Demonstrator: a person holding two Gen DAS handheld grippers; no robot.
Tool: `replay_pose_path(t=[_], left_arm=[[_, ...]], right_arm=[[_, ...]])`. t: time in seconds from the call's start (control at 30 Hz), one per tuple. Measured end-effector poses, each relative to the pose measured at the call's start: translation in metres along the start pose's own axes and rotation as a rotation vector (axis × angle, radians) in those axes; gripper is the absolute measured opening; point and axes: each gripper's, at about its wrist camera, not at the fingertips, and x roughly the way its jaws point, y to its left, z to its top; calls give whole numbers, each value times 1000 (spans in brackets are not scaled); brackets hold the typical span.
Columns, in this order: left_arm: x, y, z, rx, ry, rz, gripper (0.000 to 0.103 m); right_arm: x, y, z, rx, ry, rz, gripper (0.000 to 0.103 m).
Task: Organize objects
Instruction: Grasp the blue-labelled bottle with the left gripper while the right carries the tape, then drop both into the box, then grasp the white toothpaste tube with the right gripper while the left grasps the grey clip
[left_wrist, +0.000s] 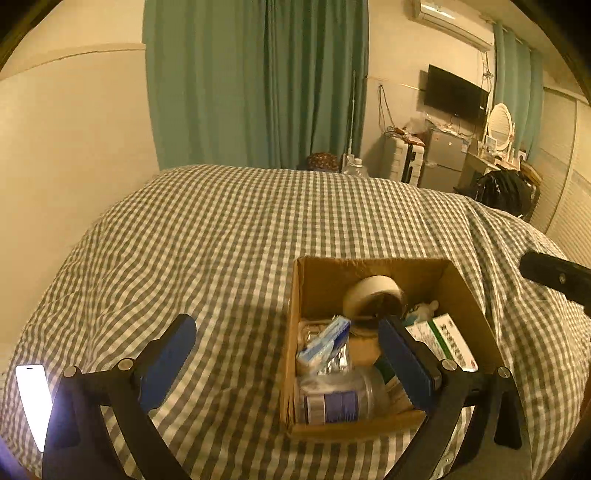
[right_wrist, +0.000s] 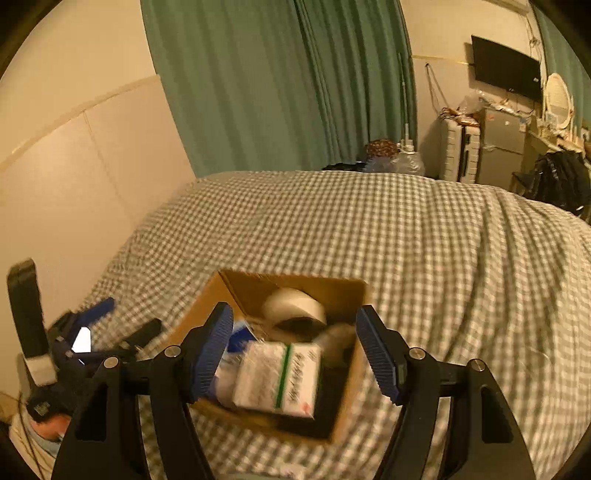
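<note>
The left gripper (left_wrist: 288, 354) is held wide apart and empty, its right finger (left_wrist: 404, 363) over the cardboard box (left_wrist: 476, 317). The right gripper (right_wrist: 295, 354) is likewise spread wide above the box, gripping nothing. In the box a clear jar (left_wrist: 341, 398), a white-and-green medicine carton (right_wrist: 279, 378) and a tape roll (left_wrist: 373, 293) are seen. The box is set on the checked bedspread (left_wrist: 221, 229); green curtains (left_wrist: 258, 81) are hung beyond.

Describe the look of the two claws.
Both alike: the left claw and right claw each have black angular frames with silver round bolts and flat blue ridged pads. No cables or sleeves show.
</note>
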Motion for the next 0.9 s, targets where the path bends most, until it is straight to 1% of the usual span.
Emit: replay_pose_path(t=[0.1,0.13,0.23,0.3,0.43,0.47,0.53,0.57,0.6,0.67,0.7,0.73,0.8,0.9], left_arm=[[-13,-5,-22,21,1,-18,101],[-16,-8,-30,33,4,-19,101],[-24,-17,-59,53,15,-33,101],[-25,-23,-80,62,41,-45,101],[-19,-33,-121,112,112,-40,101],[-16,-36,-133,131,141,-42,101],[-12,-38,-148,155,174,-47,101],[-11,-39,-157,162,194,-52,101],[-10,-38,-163,164,209,-59,101],[-4,-39,-173,168,254,-73,101],[-2,-39,-176,168,268,-72,101],[0,-40,-178,166,282,-70,101],[-1,-41,-181,162,284,-78,101],[-2,-42,-182,154,285,-93,101]], right_arm=[[-19,1,-34,-48,6,-33,69],[-25,3,-51,-69,13,-61,69],[-29,9,-87,-120,49,-97,69],[-23,12,-111,-137,95,-113,69],[0,28,-159,-189,243,-70,68],[10,32,-173,-197,294,-38,65],[25,33,-189,-201,365,-3,44],[33,37,-198,-220,403,-11,42],[39,38,-202,-235,421,-15,41],[49,39,-209,-250,457,-25,37],[55,40,-212,-256,479,-30,34],[58,42,-212,-262,489,-28,34],[66,47,-218,-295,520,-44,32],[70,52,-222,-315,524,-57,30]])
